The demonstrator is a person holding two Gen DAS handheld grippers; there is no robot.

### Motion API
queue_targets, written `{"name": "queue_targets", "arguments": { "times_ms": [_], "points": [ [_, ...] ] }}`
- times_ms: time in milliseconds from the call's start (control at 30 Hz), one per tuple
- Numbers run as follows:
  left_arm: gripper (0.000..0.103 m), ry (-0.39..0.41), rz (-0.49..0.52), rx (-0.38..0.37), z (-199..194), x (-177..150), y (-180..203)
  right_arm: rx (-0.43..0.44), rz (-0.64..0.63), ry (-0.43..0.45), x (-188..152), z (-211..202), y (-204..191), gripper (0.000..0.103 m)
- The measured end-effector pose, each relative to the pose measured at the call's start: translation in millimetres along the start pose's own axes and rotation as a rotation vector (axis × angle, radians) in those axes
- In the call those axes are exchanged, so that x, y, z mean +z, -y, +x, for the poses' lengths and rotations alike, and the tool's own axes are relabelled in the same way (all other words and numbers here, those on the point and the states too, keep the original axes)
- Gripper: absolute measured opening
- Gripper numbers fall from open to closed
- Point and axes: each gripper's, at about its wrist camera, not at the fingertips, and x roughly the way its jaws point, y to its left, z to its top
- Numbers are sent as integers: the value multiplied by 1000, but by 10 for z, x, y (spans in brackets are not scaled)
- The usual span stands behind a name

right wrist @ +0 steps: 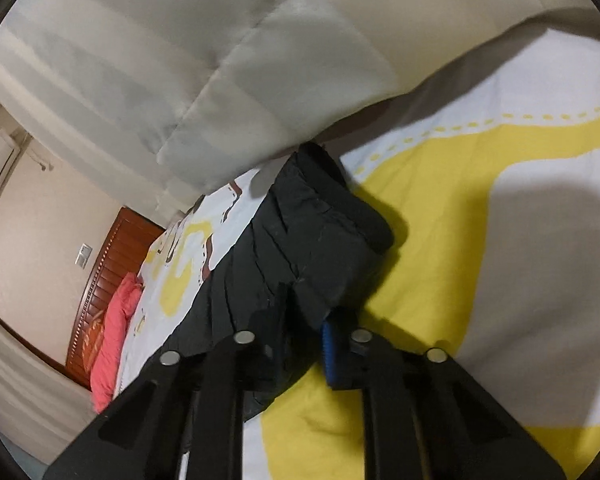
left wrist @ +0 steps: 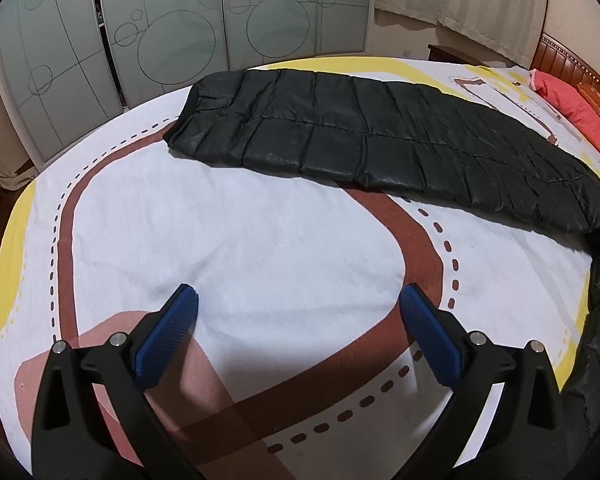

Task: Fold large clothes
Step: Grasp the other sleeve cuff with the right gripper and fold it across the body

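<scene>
Lying well beyond the spread, empty left claw (left wrist: 296, 300), black quilted jacket (left wrist: 364, 136), edge pinched in right claw (right wrist: 300, 320)

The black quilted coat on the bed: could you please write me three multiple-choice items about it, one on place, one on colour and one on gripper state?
1. Where does the black quilted coat lie?
A. Spread on the bed sheet
B. Hung on the wardrobe doors
C. On the floor

2. What colour is the pillow by the headboard?
A. Green
B. Coral red
C. Black

3. How do the two hand-held grippers stand?
A. Both open
B. Both shut on the coat
C. Left hand-held gripper open and empty, right hand-held gripper shut on the coat

Key: 1 A, the coat stretches flat across the patterned sheet. 2 B, the pillow shows coral red in both views. 3 C, the left fingers stand wide apart over bare sheet, while black coat fabric is pinched between the right fingers.
</scene>
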Motion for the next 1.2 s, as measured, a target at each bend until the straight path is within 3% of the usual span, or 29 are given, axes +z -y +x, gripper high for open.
{"name": "queue_targets", "arguments": {
  "times_ms": [200, 333, 500, 633, 833, 1033, 1200],
  "points": [
    [101, 5, 13, 17, 26, -3, 31, 26, -172, 53, -118, -276, -430, 9],
    [101, 9, 16, 21, 39, -5, 40, 107, -293, 79, -227, -441, -903, 8],
    [101, 21, 28, 39, 42, -24, 61, 246, -517, 79, -665, -754, -1775, 8],
    [101, 23, 25, 34, 44, -28, 54, 359, -613, 5, -1164, -836, -2425, 8],
    [101, 30, 18, 27, 42, -39, 41, 465, -732, -143, -2094, -685, -3089, 8],
    [101, 33, 12, 18, 52, -48, 26, 520, -846, -269, -2925, -658, -3455, 8],
    [101, 36, 10, 16, 44, -59, 19, 538, -908, -351, -3423, -605, -3650, 8]
  ]
}}
